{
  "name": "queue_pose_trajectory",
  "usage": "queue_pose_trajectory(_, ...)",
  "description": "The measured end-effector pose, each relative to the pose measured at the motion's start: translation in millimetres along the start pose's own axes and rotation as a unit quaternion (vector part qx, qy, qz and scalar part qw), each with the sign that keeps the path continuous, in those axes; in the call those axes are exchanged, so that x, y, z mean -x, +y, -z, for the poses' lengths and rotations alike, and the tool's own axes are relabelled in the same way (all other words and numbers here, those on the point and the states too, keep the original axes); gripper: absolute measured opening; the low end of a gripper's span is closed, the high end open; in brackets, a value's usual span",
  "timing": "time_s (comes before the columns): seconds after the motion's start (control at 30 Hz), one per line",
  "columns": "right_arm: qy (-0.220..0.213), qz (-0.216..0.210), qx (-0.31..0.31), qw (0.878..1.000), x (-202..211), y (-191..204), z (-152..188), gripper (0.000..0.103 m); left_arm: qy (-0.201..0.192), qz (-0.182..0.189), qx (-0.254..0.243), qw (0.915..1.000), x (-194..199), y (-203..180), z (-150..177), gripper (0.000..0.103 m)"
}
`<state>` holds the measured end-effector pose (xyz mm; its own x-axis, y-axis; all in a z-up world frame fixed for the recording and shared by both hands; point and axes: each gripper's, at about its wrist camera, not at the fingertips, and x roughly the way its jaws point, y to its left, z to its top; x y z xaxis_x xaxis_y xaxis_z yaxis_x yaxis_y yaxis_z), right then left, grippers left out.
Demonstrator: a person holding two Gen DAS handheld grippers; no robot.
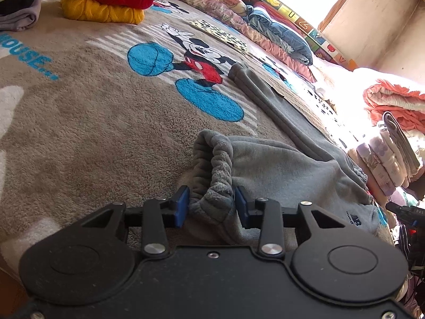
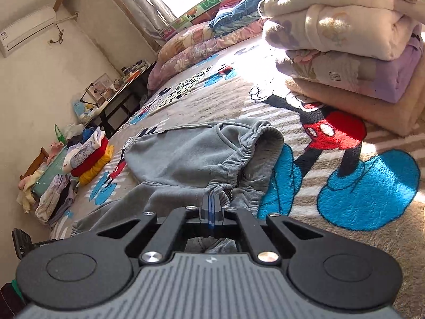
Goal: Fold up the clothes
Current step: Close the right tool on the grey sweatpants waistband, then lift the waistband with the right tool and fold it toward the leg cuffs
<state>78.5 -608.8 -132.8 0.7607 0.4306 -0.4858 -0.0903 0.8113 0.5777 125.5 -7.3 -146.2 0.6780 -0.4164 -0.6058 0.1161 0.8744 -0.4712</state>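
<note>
Tools sit at the bottom of both frames, each at the bunched waistband of the grey sweatpants. Your left tool is partly open, its blue pads standing on either side of the gathered elastic hem; the cloth fills the gap, but you cannot tell from this view whether the pads actually press on it. Your right tool is fully closed, blue pads together, with its tip at the gathered waistband; whether any fabric is caught between them is too small to tell. The sweatpants lie spread on the bed, on a beige fleece blanket printed with cartoon mice and blue circles; in the left wrist view they run from lower centre toward the middle right, one leg stretching away up the frame. In the right wrist view the open waistband gapes at centre, just beside a blue printed patch. Farther off, a yellow and red folded stack sits at the upper left of the left wrist view, and a pile of folded quilts fills the upper right of the right wrist view. Pillows line the far edge of the bed beneath the bright window.
</note>
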Motion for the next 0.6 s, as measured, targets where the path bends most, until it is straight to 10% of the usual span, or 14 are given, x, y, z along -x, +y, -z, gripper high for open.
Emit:
queue_pose_trajectory(0.07,0.006,0.009,-0.011,1.0,-6.0,-0.8,-0.9,0.012,0.0,0.0,0.002,1.0,2.0,0.2,0.2,0.036)
queue_pose_trajectory(0.13,0.015,0.019,-0.009,1.0,-15.1,-0.3,-2.7,0.051,0.001,-0.001,0.008,1.0,2.7,1.6,1.3,0.036)
queue_pose_trajectory(0.17,0.022,0.024,0.004,0.999,-20.5,1.3,-3.7,0.053,0.002,-0.001,0.011,0.9999,2.6,2.2,2.5,0.036)
queue_pose_trajectory(0.37,0.092,-0.004,0.027,0.995,-52.8,0.2,-3.3,0.049,0.002,0.001,0.014,0.9999,-1.3,4.0,7.7,0.038)
queue_pose_trajectory(0.5,0.101,-0.022,0.043,0.994,-55.7,7.8,-0.9,0.016,0.003,0.004,0.018,0.9998,-4.0,5.7,6.9,0.038)
queue_pose_trajectory(0.6,0.091,0.0,0.067,0.994,-44.2,15.9,-2.0,0.009,0.001,0.003,0.015,0.9999,-4.2,5.3,7.7,0.038)
